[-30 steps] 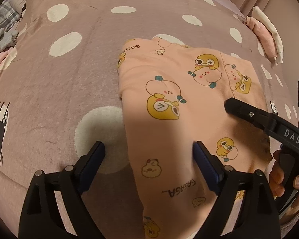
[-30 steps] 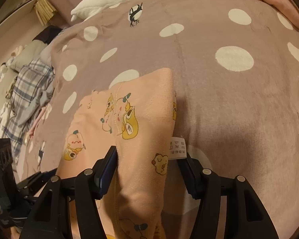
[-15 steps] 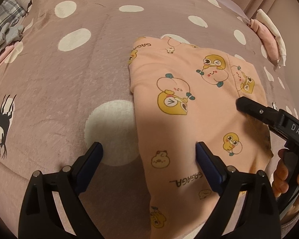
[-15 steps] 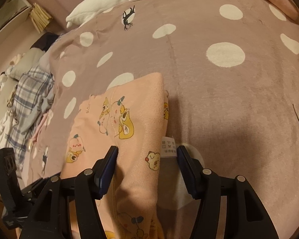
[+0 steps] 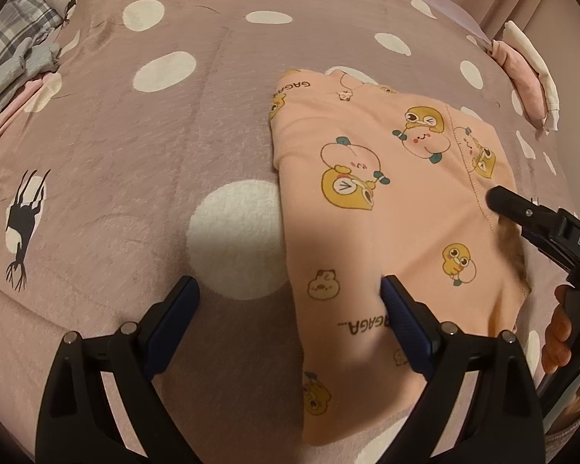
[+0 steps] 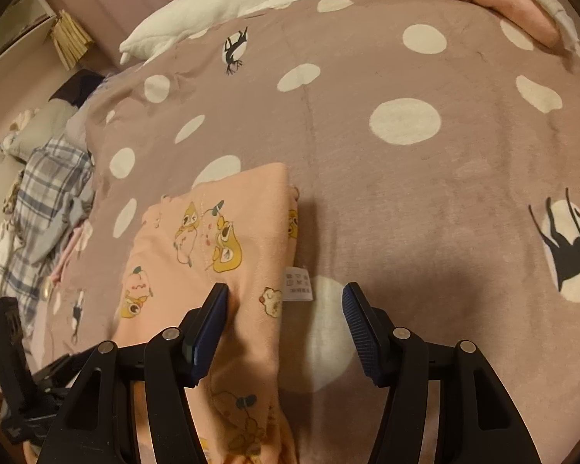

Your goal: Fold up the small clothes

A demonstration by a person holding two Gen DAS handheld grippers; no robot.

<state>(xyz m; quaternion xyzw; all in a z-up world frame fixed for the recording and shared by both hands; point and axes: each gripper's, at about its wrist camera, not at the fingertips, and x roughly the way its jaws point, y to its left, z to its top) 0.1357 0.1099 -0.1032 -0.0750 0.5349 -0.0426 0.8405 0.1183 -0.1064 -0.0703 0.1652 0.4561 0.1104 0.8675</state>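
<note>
A peach garment point(image 5: 367, 232) printed with cartoon ducks lies folded flat on the mauve polka-dot blanket point(image 5: 135, 154). My left gripper point(image 5: 286, 309) is open over the garment's left edge, with its right finger resting on the cloth. In the same view my right gripper point(image 5: 522, 212) reaches in from the right, held by a person's hand point(image 5: 560, 328). In the right wrist view the right gripper point(image 6: 284, 309) is open astride the garment's point(image 6: 251, 232) right edge, just below its white care label point(image 6: 297, 282). Its pads are not pressing the cloth.
A heap of plaid and grey clothes point(image 6: 46, 201) lies at the blanket's left edge. Folded pink and white clothes point(image 5: 529, 77) sit at the far right. A white goose plush point(image 6: 232, 0) lies along the far side of the bed.
Both views have drifted slightly, so the garment sits a little further right in the left wrist view. The garment lies as before and both grippers stay open.
</note>
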